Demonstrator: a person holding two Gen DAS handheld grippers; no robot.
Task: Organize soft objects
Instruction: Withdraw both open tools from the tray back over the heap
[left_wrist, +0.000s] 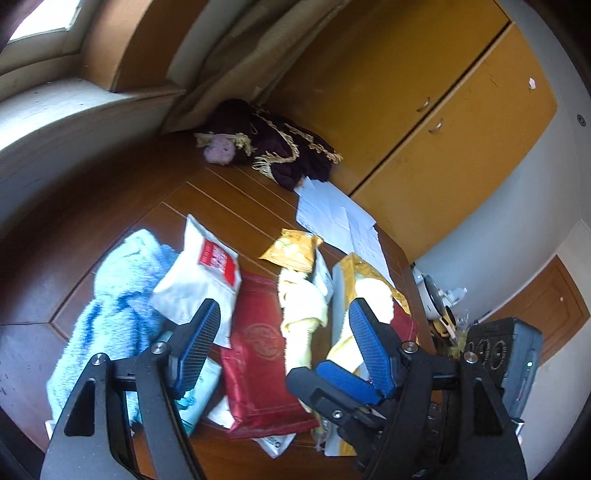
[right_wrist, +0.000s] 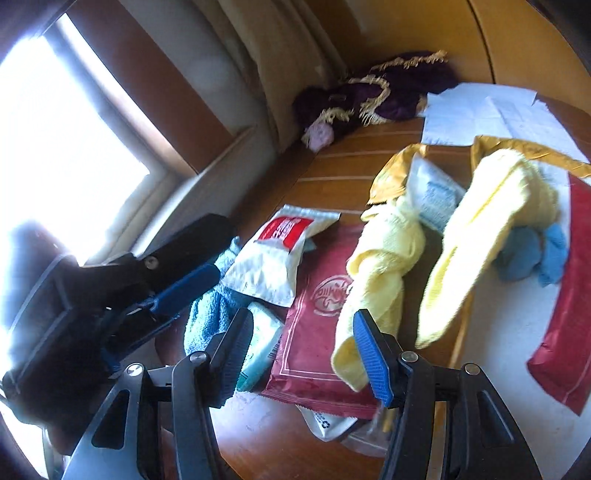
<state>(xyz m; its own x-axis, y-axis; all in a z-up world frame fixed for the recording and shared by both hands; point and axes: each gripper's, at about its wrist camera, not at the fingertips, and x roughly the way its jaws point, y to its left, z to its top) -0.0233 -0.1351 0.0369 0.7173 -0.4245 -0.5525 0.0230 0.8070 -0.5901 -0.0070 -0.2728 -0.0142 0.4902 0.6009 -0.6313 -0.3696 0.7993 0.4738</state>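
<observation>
Soft towels, yellow (right_wrist: 384, 254) and blue (left_wrist: 110, 295), lie jumbled among packets on the worktop (left_wrist: 221, 206), nothing sorted yet; left claw (left_wrist: 280, 332) and right claw (right_wrist: 303, 350) hover spread, empty.

White pouch (right_wrist: 325, 421) half under red packet (right_wrist: 314, 332)

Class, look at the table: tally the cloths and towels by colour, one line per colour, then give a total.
Yellow cloths: 2
Blue cloths: 2
Purple fringed cloth: 1
Total: 5
</observation>
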